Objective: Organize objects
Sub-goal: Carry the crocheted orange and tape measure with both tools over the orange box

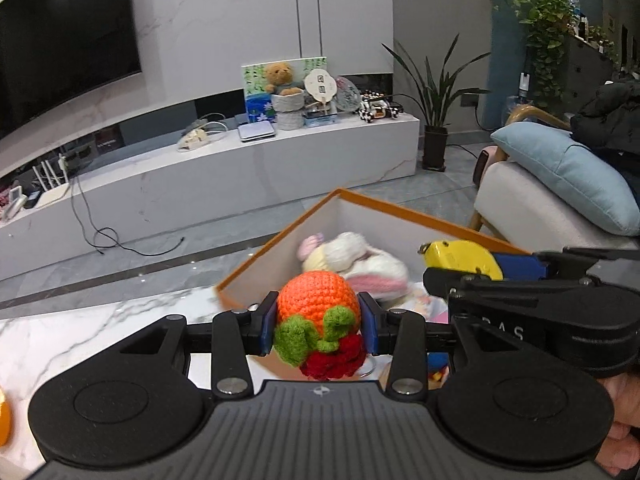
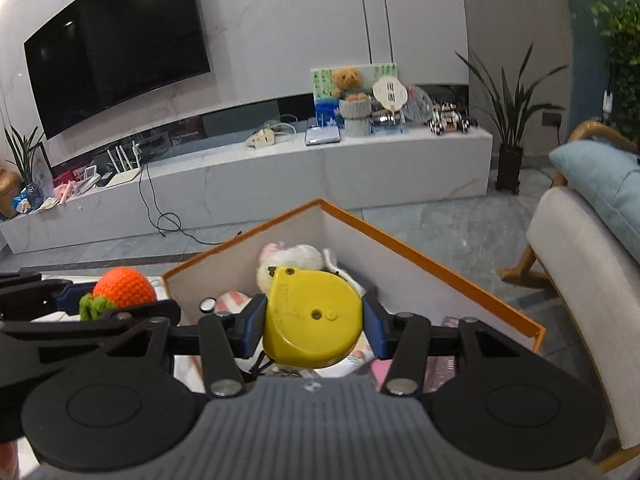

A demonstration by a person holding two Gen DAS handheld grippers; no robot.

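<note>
My left gripper [image 1: 318, 322] is shut on a crocheted orange fruit [image 1: 316, 300] with green leaves and a red part below, held just before the near wall of an orange-rimmed box [image 1: 280, 236]. My right gripper [image 2: 314, 322] is shut on a yellow tape measure [image 2: 312, 316], held over the same box [image 2: 400, 236]. Inside the box lies a white and pink plush toy [image 1: 360, 260], also seen behind the tape measure as a plush toy [image 2: 296, 256]. The right gripper with the tape measure [image 1: 460, 258] shows at the right of the left wrist view; the fruit [image 2: 124, 286] shows at the left of the right wrist view.
The box stands on a white marbled table [image 1: 80, 336]. Beyond it are grey floor, a long white TV bench [image 1: 240, 172] with a teddy bear and clutter, a wall TV [image 2: 116, 40], a potted plant [image 1: 436, 120] and an armchair with a blue cushion [image 1: 572, 176] at the right.
</note>
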